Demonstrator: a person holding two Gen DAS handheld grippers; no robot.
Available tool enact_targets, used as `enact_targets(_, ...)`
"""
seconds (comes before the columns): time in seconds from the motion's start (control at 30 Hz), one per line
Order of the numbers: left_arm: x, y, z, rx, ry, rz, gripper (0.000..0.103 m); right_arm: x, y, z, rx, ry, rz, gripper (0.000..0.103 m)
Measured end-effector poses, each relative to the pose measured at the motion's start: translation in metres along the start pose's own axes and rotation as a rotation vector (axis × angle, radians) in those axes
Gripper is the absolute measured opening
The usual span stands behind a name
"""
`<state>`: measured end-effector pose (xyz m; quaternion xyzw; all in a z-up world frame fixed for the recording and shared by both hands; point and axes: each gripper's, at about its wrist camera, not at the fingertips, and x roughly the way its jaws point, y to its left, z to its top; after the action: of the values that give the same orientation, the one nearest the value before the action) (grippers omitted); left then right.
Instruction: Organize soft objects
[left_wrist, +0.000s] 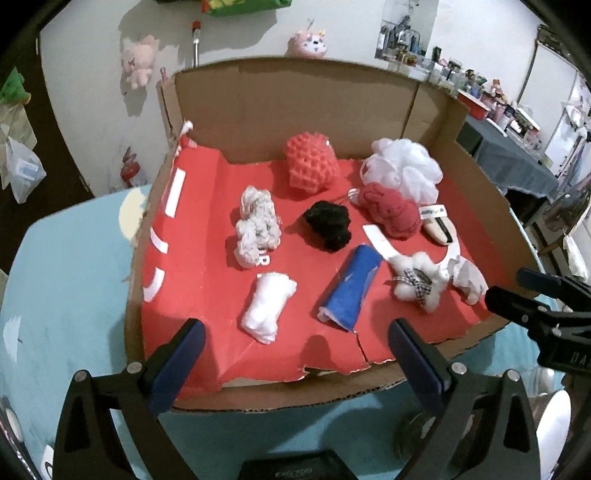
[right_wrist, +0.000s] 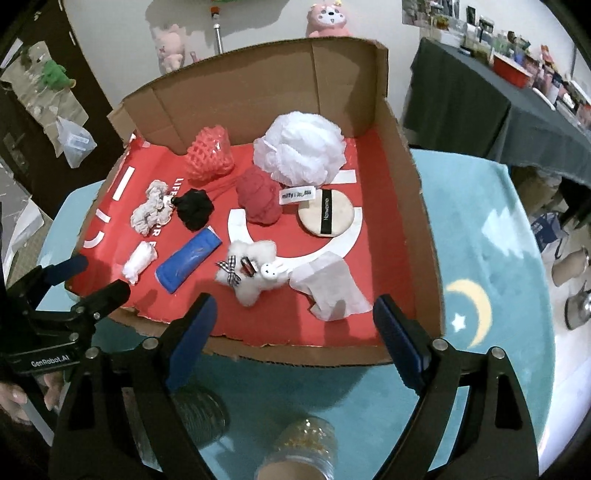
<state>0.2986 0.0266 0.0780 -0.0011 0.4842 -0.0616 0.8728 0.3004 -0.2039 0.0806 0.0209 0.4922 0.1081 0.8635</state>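
A cardboard box (left_wrist: 288, 107) (right_wrist: 417, 229) with a red floor holds several soft objects. They include a white mesh pouf (left_wrist: 404, 170) (right_wrist: 303, 147), a coral knobbly sponge (left_wrist: 310, 162) (right_wrist: 208, 155), a red knitted lump (left_wrist: 391, 210) (right_wrist: 260, 199), a black scrunchie (left_wrist: 328, 225) (right_wrist: 195, 208), a grey scrunchie (left_wrist: 256, 225) (right_wrist: 151, 212), a blue roll (left_wrist: 352, 288) (right_wrist: 190, 264), a white wad (left_wrist: 267, 306) (right_wrist: 138, 262), a white star plush (left_wrist: 415, 280) (right_wrist: 249, 273), a round powder puff (right_wrist: 328, 216) and a white tissue (right_wrist: 332, 286). My left gripper (left_wrist: 295, 343) is open and empty at the box's front edge. My right gripper (right_wrist: 293, 314) is open and empty, just before the tissue.
The box stands on a teal cloth (right_wrist: 480, 258) with a moon print. Glass jars (right_wrist: 295, 450) stand near me under the right gripper. The right gripper shows in the left wrist view (left_wrist: 539, 306); the left one shows in the right wrist view (right_wrist: 74, 291).
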Motion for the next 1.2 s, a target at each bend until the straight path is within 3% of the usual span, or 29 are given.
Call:
enact_targets(0.4,0.008,0.003,-0.002,-0.017,0.014,0.015,0.101,0.027,0.005,-0.007,-0.013,0.066,-0.056,0.087)
enact_targets(1.2,0.012,0.0,-0.001,-0.009,0.02,0.052,0.101,0.025,0.008,-0.005,-0.043,0.053,-0.062,0.087)
